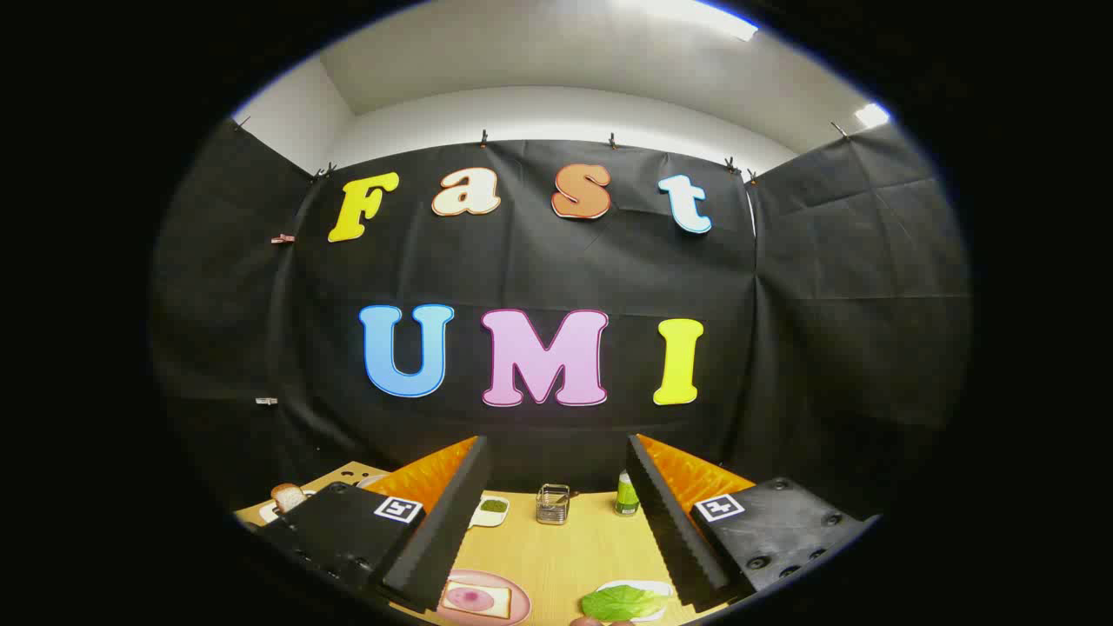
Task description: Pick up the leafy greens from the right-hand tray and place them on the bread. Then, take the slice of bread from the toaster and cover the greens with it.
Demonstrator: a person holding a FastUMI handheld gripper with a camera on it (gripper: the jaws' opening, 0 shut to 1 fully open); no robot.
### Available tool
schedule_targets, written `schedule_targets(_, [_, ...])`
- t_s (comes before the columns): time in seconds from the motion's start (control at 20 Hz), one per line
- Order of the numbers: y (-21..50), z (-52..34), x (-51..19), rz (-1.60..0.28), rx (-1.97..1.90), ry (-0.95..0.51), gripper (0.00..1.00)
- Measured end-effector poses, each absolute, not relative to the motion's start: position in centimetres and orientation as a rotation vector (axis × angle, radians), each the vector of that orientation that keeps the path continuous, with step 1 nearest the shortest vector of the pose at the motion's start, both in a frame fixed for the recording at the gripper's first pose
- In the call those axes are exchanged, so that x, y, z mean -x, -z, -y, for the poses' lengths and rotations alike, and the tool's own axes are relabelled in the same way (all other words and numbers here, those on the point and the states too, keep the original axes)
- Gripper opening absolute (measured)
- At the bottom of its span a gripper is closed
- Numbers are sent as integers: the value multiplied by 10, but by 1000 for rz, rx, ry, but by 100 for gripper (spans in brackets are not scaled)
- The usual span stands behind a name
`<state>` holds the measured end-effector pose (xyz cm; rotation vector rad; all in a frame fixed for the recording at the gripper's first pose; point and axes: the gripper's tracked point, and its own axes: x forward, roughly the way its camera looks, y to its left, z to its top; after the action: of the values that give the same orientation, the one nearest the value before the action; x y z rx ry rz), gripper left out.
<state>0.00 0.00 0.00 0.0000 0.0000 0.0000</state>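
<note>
1. The gripper (556, 522) has its fingers spread wide and nothing between them; bare wooden table (565, 556) shows in the gap.
2. The leafy greens (622, 602) lie on a small white tray (648, 589) at about 5 o'clock from the gap, close under the right finger's inner edge. They are untouched.
3. At about 7 o'clock, by the left finger, a slice of bread (475, 598) with a pink filling sits on a pink plate (517, 600).
4. Beyond the left finger, near 9 o'clock, a second bread slice (287, 497) stands up; the toaster that holds it is hidden by the gripper body.
5. Straight ahead at 12 o'clock stand a wire holder (553, 504), a small dish of green stuff (492, 508) and a green can (626, 494).
6. My judgement: the first step has not begun. The next move calls for swinging right and dipping down so the fingers straddle the greens, then closing gently on the soft leaf.
7. Pose: the gripper is held roughly level and high, aimed at the back wall and not at the table.
</note>
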Motion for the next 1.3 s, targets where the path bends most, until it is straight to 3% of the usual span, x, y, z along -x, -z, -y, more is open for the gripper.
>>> schedule_targets(0.75, [34,11,-13,-47,-3,-26,97])
schedule_targets(1.3, [108,28,-25,-246,-35,-54,98])
